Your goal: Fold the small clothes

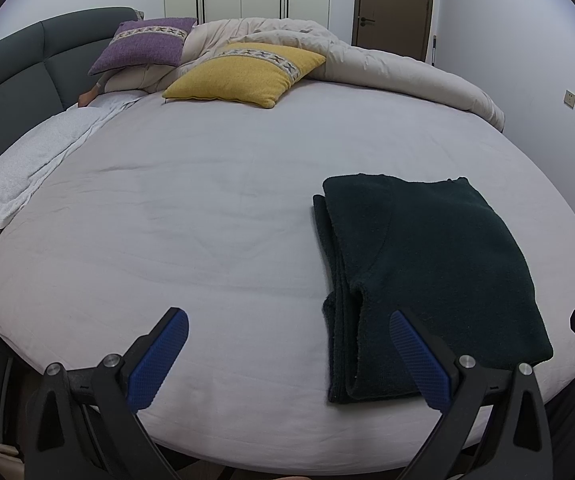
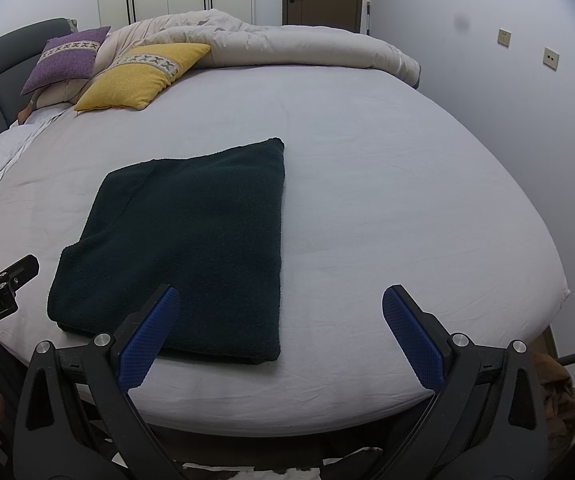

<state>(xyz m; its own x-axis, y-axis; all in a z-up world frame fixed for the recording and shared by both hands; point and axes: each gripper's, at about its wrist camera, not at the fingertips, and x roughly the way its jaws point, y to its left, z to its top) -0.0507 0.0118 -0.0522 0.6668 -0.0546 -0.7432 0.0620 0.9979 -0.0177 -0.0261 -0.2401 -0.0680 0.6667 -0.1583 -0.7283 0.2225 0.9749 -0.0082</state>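
Note:
A dark green knitted garment [image 1: 431, 276] lies folded into a flat rectangle on the white sheet near the bed's front edge; it also shows in the right wrist view [image 2: 191, 240]. My left gripper [image 1: 287, 320] is open and empty, held near the front edge, with its right finger over the garment's near left corner. My right gripper [image 2: 279, 296] is open and empty, with its left finger over the garment's near edge and its right finger over bare sheet. The left gripper's tip shows at the left edge of the right wrist view [image 2: 3, 272].
The bed [image 1: 207, 220] has a yellow cushion [image 1: 247, 74], a purple cushion [image 1: 143, 46] and a bunched beige duvet [image 1: 387, 68] at the back. A white towel [image 1: 27, 164] lies along the left side by the grey headboard [image 1: 3, 80]. A wall stands to the right.

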